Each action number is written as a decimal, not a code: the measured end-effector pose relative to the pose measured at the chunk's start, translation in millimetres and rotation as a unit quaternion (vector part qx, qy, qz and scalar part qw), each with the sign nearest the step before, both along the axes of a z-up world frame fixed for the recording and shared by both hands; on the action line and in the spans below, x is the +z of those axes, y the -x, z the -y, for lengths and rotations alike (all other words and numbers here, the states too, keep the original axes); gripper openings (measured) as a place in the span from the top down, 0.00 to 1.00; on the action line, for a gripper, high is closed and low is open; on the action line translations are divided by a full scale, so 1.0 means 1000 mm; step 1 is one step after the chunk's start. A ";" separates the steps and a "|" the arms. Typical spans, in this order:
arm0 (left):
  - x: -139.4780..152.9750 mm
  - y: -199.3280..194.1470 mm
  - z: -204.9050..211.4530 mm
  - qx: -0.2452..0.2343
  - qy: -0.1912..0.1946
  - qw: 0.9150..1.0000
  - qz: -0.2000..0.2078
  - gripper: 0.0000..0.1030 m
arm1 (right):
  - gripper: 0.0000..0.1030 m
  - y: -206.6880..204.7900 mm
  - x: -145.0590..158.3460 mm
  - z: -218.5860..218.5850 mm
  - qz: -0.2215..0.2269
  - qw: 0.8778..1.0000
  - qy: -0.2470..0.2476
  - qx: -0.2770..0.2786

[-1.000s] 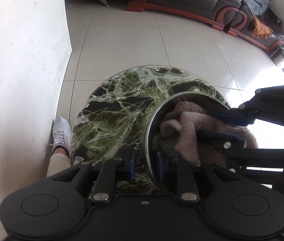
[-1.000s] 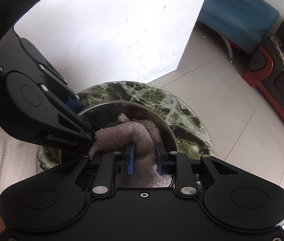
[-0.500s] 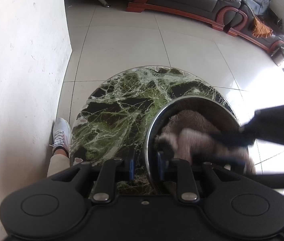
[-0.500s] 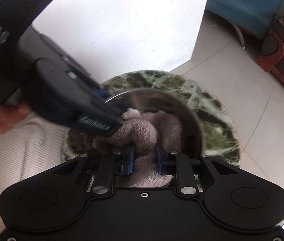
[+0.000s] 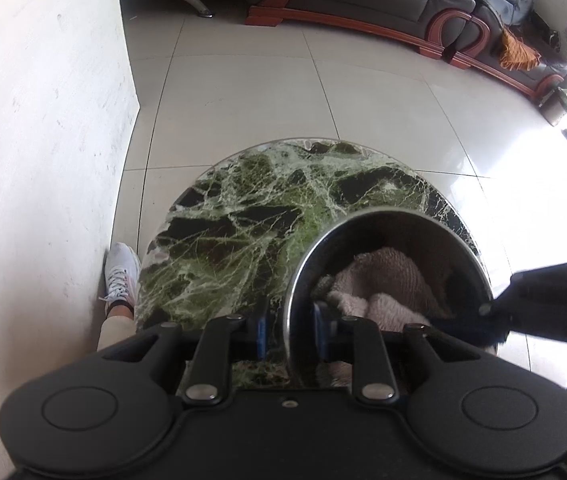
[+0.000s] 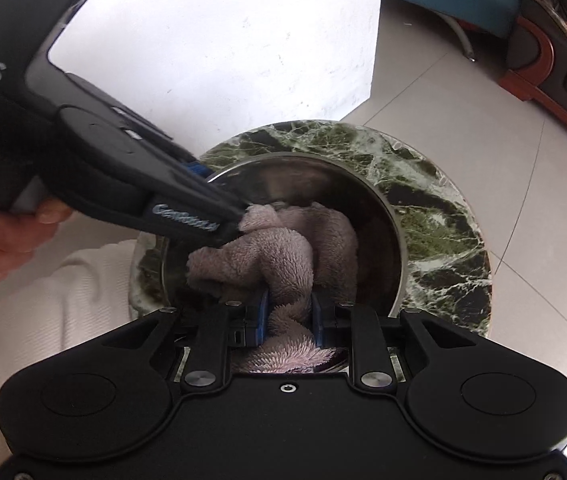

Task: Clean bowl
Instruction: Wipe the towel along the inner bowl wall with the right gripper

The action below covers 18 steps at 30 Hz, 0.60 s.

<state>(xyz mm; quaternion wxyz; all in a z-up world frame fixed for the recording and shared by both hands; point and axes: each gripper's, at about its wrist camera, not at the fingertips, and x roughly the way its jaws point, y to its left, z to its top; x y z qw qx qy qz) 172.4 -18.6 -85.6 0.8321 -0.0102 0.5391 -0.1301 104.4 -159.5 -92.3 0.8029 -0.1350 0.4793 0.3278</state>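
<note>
Bowl (image 5: 459, 236), steel, is seated on the round marble table (image 5: 243, 216), close to its right edge; bare marble is left on the wall side. Wall (image 5: 35, 140) sits just beside the table, open tile floor (image 5: 283, 92) beyond. Bowl rim is pinched by left gripper (image 5: 289, 330). Pink cloth (image 6: 283, 256) inside is clamped by right gripper (image 6: 288, 316).
</note>
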 end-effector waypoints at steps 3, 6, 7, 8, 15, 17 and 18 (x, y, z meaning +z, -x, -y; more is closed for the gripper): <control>0.000 -0.005 0.006 -0.010 -0.002 1.000 0.012 0.78 | 0.79 0.000 -0.002 -0.005 -0.007 1.000 -0.012 -0.011; -0.002 -0.008 0.005 -0.015 0.004 1.000 0.022 0.76 | 0.79 0.002 -0.002 -0.009 -0.010 0.999 -0.024 -0.024; -0.002 -0.007 0.004 -0.012 0.008 1.000 0.022 0.77 | 0.79 0.002 -0.002 -0.010 -0.009 0.999 -0.025 -0.027; -0.001 -0.006 0.002 -0.010 0.009 1.000 0.024 0.77 | 0.79 0.002 -0.002 -0.010 -0.009 0.999 -0.025 -0.030; 0.015 0.013 -0.018 0.016 0.008 0.999 0.034 0.77 | 0.80 0.001 -0.002 -0.006 -0.011 0.999 -0.029 -0.039; 0.018 0.020 -0.021 0.019 0.007 0.999 0.031 0.77 | 0.80 0.002 -0.001 -0.005 -0.011 0.999 -0.030 -0.041; 0.019 0.024 -0.022 0.020 0.005 0.999 0.029 0.77 | 0.80 0.002 -0.002 -0.004 -0.010 0.999 -0.030 -0.042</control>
